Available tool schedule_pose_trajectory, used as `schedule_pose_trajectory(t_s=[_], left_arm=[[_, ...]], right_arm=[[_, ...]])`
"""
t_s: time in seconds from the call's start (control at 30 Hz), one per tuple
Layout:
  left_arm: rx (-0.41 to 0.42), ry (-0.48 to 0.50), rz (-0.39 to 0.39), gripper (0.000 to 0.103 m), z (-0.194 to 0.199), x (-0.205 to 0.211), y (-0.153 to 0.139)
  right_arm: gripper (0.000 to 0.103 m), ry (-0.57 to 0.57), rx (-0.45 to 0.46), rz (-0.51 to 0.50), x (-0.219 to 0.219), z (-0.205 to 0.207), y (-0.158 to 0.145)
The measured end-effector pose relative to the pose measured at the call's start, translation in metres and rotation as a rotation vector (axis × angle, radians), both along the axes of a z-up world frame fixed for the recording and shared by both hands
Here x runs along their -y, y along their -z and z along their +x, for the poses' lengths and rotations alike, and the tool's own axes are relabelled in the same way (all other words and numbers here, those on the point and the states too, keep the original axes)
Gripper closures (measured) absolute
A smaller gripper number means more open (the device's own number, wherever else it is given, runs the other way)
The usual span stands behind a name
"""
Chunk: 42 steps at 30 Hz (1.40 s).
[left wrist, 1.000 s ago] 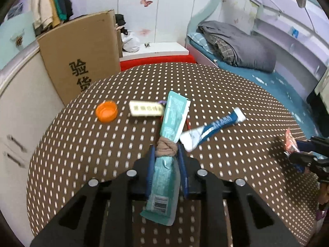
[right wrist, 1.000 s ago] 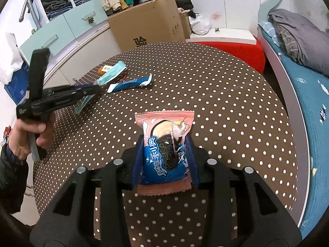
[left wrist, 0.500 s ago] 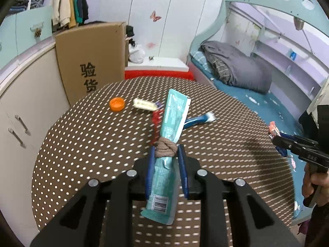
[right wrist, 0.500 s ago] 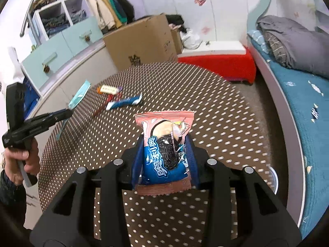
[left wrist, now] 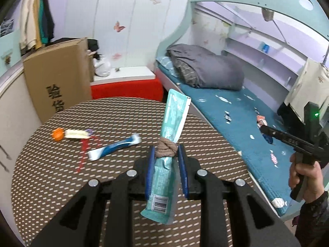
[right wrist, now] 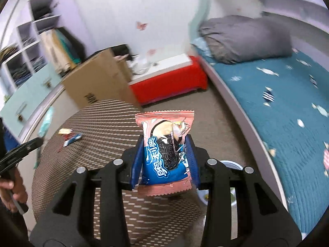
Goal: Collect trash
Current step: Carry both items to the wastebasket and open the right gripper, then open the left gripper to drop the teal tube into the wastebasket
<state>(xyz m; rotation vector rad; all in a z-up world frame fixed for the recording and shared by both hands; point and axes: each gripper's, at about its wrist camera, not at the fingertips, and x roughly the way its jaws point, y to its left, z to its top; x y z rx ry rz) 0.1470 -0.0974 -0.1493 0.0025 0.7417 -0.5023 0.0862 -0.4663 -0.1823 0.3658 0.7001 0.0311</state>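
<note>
My left gripper is shut on a long teal wrapper with a brown hair tie knotted round it, held above the round dotted table. My right gripper is shut on a pink and blue Oreo packet, held over the table's right edge. On the table lie a blue and white tube, an orange cap, a pale wrapper and a red strip. A white bin rim shows on the floor below the right gripper.
A cardboard box stands behind the table beside a red step. A bed with a teal mattress and grey duvet runs along the right. Cabinets line the left wall.
Both grippers have risen and swung right, away from the table's middle, each keeping its wrapper. The right gripper is now past the table edge, over the floor and bin rim.
</note>
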Motion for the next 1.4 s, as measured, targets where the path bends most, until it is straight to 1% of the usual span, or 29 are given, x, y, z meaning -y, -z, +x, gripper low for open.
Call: schedule_pose_trajectory(t_s=[0.07,0.17,0.33,0.4,0.5,0.53,0.57,0.6,0.63,0.7,0.77,0.87,1.0,1.13,1.27,1.4], left_arm=[[-0.002,0.02,-0.003,0.082,0.002,0.017,-0.001],[-0.007,0.05,-0.004,0.082,0.004,0.04,-0.002],[-0.018,0.091,0.005,0.082,0.008,0.066,0.001],[-0.025,0.104,0.015,0.082,0.01,0.079,0.004],[-0.038,0.118,0.026,0.082,0.016,0.093,0.008],[-0.042,0.12,0.03,0.082,0.018,0.098,0.009],[-0.047,0.125,0.035,0.082,0.021,0.105,0.011],[-0.051,0.129,0.039,0.082,0.023,0.11,0.013],[-0.057,0.137,0.042,0.082,0.026,0.118,0.015],[-0.065,0.154,0.052,0.082,0.031,0.131,0.018],[-0.076,0.174,0.063,0.082,0.034,0.148,0.024],[-0.107,0.209,0.07,0.082,0.041,0.173,0.033],[-0.145,0.259,0.072,0.082,0.047,0.208,0.045],[-0.205,0.307,0.076,0.082,0.053,0.251,0.062],[-0.264,0.356,0.109,0.082,0.056,0.296,0.084],[-0.335,0.372,0.149,0.082,0.065,0.328,0.113]], right_arm=[[0.065,0.037,-0.015,0.02,0.018,0.0,0.008],[0.064,0.083,-0.06,0.038,0.039,0.007,0.028],[0.064,0.128,-0.144,0.087,0.064,0.028,0.075],[0.064,0.133,-0.167,0.103,0.067,0.035,0.089],[0.062,0.14,-0.208,0.132,0.076,0.047,0.117],[0.057,0.158,-0.223,0.138,0.08,0.051,0.128],[0.046,0.175,-0.24,0.151,0.085,0.055,0.139],[0.027,0.185,-0.257,0.163,0.089,0.057,0.148],[0.021,0.197,-0.274,0.173,0.093,0.057,0.158],[0.021,0.232,-0.297,0.198,0.104,0.055,0.173],[0.018,0.27,-0.29,0.229,0.114,0.044,0.177],[0.017,0.288,-0.259,0.241,0.123,0.029,0.17],[0.015,0.305,-0.221,0.238,0.136,0.004,0.154],[0.014,0.333,-0.178,0.235,0.151,-0.011,0.138],[0.014,0.354,-0.155,0.232,0.161,-0.024,0.129],[0.013,0.369,-0.15,0.239,0.166,-0.031,0.127]])
